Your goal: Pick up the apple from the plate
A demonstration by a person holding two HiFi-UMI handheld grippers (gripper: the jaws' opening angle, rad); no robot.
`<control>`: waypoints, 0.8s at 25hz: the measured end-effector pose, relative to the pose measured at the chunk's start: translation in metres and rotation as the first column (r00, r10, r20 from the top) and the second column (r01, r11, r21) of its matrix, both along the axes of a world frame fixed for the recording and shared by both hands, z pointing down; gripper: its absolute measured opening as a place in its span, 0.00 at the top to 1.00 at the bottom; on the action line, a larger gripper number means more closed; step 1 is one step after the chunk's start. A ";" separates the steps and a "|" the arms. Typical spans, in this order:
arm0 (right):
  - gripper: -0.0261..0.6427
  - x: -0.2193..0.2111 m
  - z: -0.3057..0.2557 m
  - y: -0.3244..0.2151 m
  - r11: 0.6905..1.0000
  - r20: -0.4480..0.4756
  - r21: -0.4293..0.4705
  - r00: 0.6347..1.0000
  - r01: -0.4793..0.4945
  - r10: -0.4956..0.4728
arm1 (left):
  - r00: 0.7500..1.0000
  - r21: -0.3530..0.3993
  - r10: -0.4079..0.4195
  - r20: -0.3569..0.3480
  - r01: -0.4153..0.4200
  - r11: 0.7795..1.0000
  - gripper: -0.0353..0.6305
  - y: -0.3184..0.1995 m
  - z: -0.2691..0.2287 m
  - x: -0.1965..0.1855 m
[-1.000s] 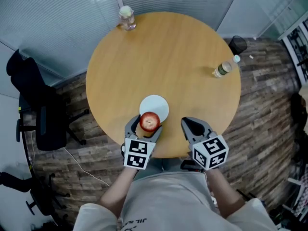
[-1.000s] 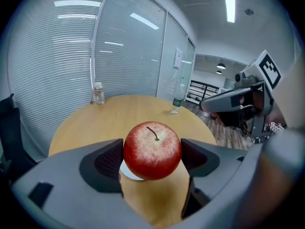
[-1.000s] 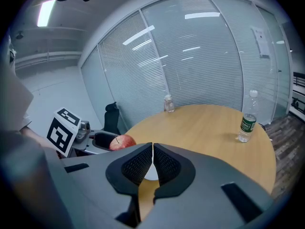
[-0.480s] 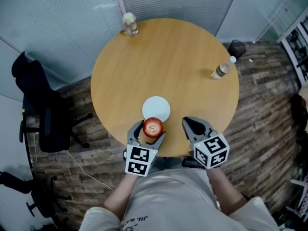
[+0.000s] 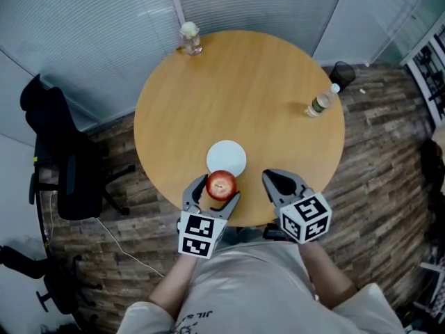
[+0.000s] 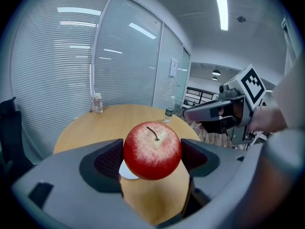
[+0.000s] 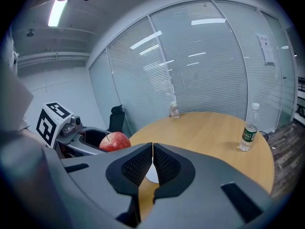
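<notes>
A red apple (image 5: 221, 185) (image 6: 152, 150) (image 7: 113, 141) is held above the near edge of the round wooden table (image 5: 264, 96), just short of the small white plate (image 5: 226, 158). My left gripper (image 5: 212, 193) (image 6: 152, 157) is shut on the apple, a jaw on each side of it. The plate is bare; in the left gripper view only a sliver of it (image 6: 126, 171) shows under the apple. My right gripper (image 5: 280, 183) (image 7: 152, 162) is shut with nothing in it, hovering at the table's near edge to the right of the apple.
A plastic water bottle (image 5: 321, 102) (image 7: 248, 133) stands at the table's right edge. A clear glass jar (image 5: 190, 39) (image 6: 97, 103) stands at the far edge. A black office chair (image 5: 62, 165) is at the left, a dark bin (image 5: 342, 69) on the floor at the right.
My left gripper has carried the apple off the plate and back toward the table's near edge. The right gripper has stayed put.
</notes>
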State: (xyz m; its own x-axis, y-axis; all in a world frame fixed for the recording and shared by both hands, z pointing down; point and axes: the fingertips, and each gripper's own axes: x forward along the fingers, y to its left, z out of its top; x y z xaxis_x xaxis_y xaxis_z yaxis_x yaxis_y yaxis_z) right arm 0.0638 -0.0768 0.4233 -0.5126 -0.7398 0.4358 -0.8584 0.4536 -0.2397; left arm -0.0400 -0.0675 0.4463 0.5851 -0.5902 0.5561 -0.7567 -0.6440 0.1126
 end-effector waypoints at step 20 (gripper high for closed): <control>0.91 0.000 -0.004 -0.005 1.000 0.005 0.014 1.000 0.010 -0.010 | 1.000 0.007 -0.001 -0.018 0.001 1.000 0.38 -0.008 -0.008 0.004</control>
State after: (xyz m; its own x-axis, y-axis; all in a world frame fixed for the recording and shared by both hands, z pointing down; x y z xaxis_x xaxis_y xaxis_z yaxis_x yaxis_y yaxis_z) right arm 0.0641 -0.0821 0.4197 -0.5224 -0.7404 0.4231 -0.8525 0.4656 -0.2376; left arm -0.0357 -0.0753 0.4386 0.5942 -0.5949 0.5413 -0.7554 -0.6438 0.1216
